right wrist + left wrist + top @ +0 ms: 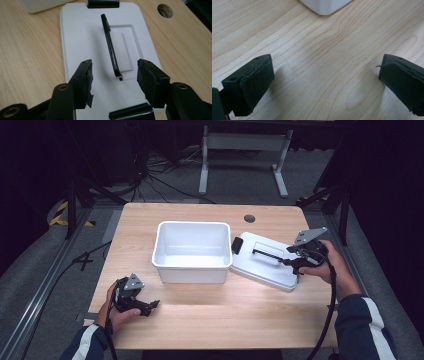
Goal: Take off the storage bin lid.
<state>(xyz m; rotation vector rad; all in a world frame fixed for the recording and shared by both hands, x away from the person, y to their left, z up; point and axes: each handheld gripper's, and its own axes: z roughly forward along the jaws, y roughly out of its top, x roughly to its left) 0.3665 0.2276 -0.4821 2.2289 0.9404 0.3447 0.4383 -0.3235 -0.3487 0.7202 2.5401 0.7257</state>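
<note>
A white plastic tub point(192, 251) stands open in the middle of the wooden table. Its white lid point(262, 261) lies flat to the right of it, with a black handle point(266, 254) standing up on top and black latches at both ends. My right gripper point(291, 262) hovers at the lid's near end, open, its jaws on either side of the handle's point(111, 47) near tip without touching it. My left gripper point(152, 306) rests low over bare wood at the front left, open and empty; the tub's corner point(325, 6) shows ahead of it.
A round cable hole point(249, 218) sits in the table's far edge behind the lid point(82, 37). Beyond the table are a white desk frame point(244, 150) and cables on the grey floor. Bare wood point(225, 315) stretches along the front.
</note>
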